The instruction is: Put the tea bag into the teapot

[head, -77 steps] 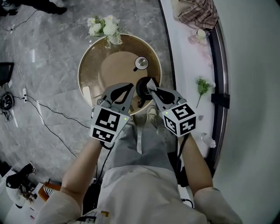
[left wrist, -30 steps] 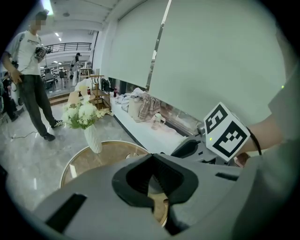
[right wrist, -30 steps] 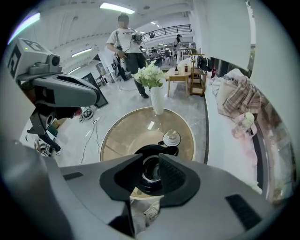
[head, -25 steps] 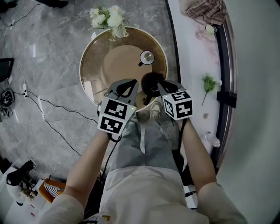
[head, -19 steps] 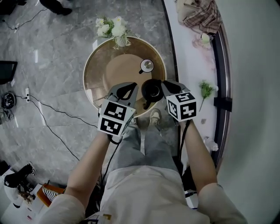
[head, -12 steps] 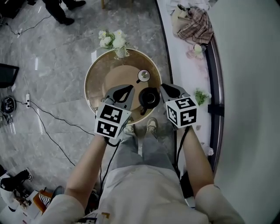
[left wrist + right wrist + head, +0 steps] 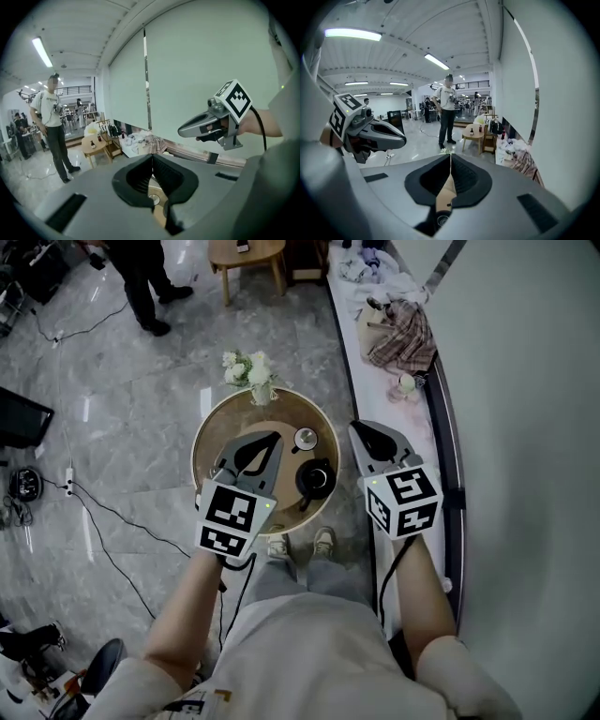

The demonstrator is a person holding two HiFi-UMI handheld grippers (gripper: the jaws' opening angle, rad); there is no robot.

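The black teapot (image 7: 316, 479) stands on the round wooden table (image 7: 208, 427), its lid (image 7: 305, 438) lying beside it further back. No tea bag shows in any view. My left gripper (image 7: 274, 436) is held high over the table's left half, shut, with nothing between its jaws (image 7: 151, 157). To the right of the teapot, off the table's edge, my right gripper (image 7: 357, 427) is raised too, shut and empty (image 7: 450, 157). Both point level across the room, and each appears in the other's view: the right gripper (image 7: 206, 126), the left gripper (image 7: 375, 131).
A vase of white flowers (image 7: 250, 374) sits at the table's far rim. A person (image 7: 141, 277) stands beyond, near a small wooden side table (image 7: 246, 254). Clothes lie on the window ledge (image 7: 398, 334) at right. Cables (image 7: 94, 512) run over the floor at left.
Both grippers have risen away from the teapot and the table looks smaller and farther below. The right gripper moved off to the teapot's right and its jaws closed.
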